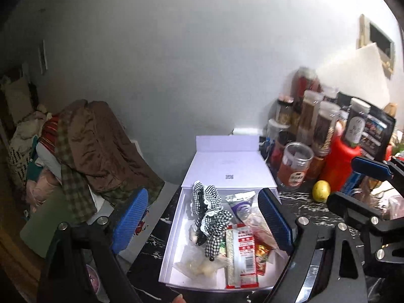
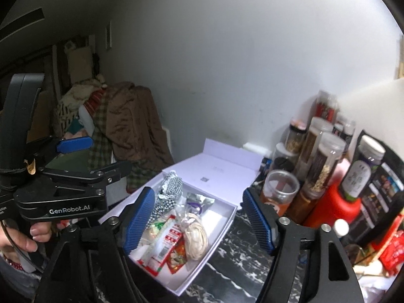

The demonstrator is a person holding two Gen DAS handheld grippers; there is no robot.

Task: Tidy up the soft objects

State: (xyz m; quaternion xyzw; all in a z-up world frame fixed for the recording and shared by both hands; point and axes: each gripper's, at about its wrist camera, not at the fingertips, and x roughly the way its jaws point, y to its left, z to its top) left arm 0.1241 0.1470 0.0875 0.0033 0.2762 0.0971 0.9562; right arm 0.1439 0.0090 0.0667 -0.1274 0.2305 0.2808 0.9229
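An open white box (image 1: 174,227) sits on the black marble counter, its lid (image 1: 227,166) folded back. It holds black-and-white checked fabric pieces (image 1: 212,214), clear bags (image 1: 197,265), red-and-white packets (image 1: 242,252) and a bundle of pale cord (image 2: 195,237). My left gripper (image 1: 202,224) is open and empty above the box. My right gripper (image 2: 199,224) is open and empty over the box's near right corner (image 2: 217,232). The checked fabric (image 2: 168,197) shows in the right wrist view. The right gripper (image 1: 358,176) shows at right in the left wrist view.
Jars and bottles (image 1: 310,126) crowd the counter right of the box, with a red container (image 1: 341,161) and a lemon (image 1: 320,190). A pile of brown and plaid clothes (image 1: 96,146) lies left, beyond the counter edge. The left gripper body (image 2: 63,202) is at left.
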